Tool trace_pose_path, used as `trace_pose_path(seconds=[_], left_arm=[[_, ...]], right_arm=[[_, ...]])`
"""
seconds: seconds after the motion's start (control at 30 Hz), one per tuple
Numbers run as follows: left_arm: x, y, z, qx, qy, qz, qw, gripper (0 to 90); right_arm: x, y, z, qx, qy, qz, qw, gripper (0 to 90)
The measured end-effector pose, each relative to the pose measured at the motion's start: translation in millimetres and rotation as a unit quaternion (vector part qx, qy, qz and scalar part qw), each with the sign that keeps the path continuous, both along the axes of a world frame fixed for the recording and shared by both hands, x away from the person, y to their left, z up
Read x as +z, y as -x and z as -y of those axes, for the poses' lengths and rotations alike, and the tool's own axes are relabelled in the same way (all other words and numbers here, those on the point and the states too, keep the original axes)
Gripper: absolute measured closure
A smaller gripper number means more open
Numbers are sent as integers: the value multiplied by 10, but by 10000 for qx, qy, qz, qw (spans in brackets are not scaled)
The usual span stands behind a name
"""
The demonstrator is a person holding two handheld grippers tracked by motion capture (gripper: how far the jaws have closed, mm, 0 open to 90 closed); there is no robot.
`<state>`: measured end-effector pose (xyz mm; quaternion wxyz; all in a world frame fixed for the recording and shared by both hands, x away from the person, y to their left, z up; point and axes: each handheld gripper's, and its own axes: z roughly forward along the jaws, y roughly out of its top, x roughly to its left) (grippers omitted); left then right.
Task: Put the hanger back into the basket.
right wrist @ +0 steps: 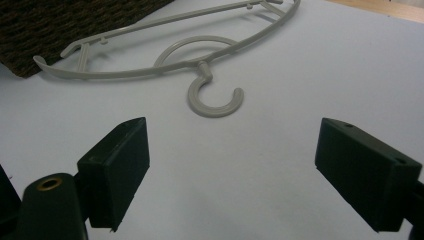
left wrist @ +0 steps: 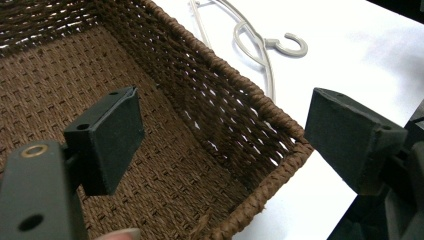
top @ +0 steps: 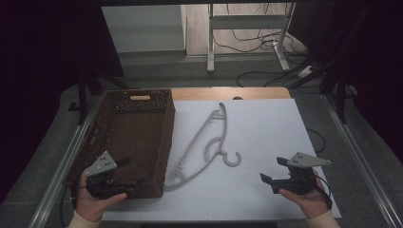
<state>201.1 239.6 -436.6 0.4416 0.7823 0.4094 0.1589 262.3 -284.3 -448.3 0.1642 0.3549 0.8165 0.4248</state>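
Note:
A grey plastic clothes hanger (top: 204,142) lies flat on the white table top, its hook (top: 233,158) pointing toward the near right; it also lies ahead in the right gripper view (right wrist: 200,65) and at the top of the left gripper view (left wrist: 260,45). A brown woven basket (top: 164,142) stands at the left, nothing inside it. My left gripper (top: 134,171) hovers open over the basket's near right corner (left wrist: 280,155), jaws wide with nothing between them. My right gripper (top: 273,170) is open above bare table, to the right of the hanger's hook and apart from it.
The white sheet (top: 266,128) covers most of the wooden table (top: 228,93). Metal rails (top: 361,161) run along both table sides. Beyond the table stand a desk frame (top: 247,33) and loose floor cables (top: 256,45).

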Motion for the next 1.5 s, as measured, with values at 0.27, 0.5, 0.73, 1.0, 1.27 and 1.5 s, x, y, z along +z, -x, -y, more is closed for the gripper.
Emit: trace_pose_path(seconds=[0.27, 0.5, 0.73, 1.0, 1.27, 1.5], left_arm=[[-11, 32, 2, -27, 29, -21, 10000, 166], [11, 47, -6, -27, 191, -79, 9998, 180], [109, 78, 76, -46, 247, -153, 9996, 185], [211, 22, 258, -190, 140, -184, 9996, 192], [243, -68, 470, -352, -28, -261, 9990, 197], [262, -144, 600, -433, -53, -384, 9983, 203]], right_arm=[[9, 0, 23, -54, 16, 18, 10000, 147], [-3, -14, 13, -53, 35, -17, 10000, 148], [-9, -25, 7, -52, 18, -56, 10000, 148], [0, -45, 4, -55, 7, -53, 10000, 150], [-15, -60, 9, -81, 61, -83, 9999, 151], [-11, -61, 13, -57, 58, -56, 10000, 151]])
